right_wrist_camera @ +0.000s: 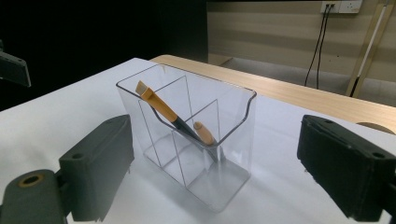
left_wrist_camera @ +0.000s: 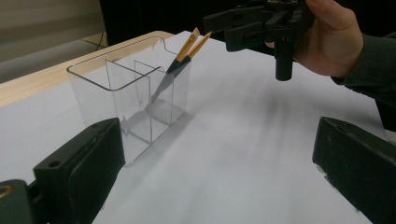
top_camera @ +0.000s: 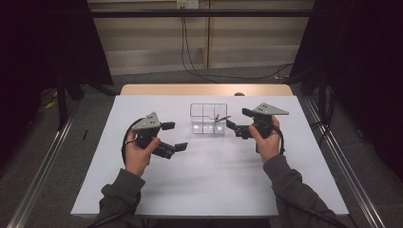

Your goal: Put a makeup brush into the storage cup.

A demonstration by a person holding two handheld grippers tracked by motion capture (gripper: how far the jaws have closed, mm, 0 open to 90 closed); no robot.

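The high view looks forward and down from above the person's side of the desk (top_camera: 204,180), taking in its whole top from well off. The left gripper view sits low and near the desk, facing the clear organizer (left_wrist_camera: 135,93) from one side. The right gripper view, equally low, faces it from what seems the opposite side. All three share the organizer and the two brushes (right_wrist_camera: 175,116) in it.
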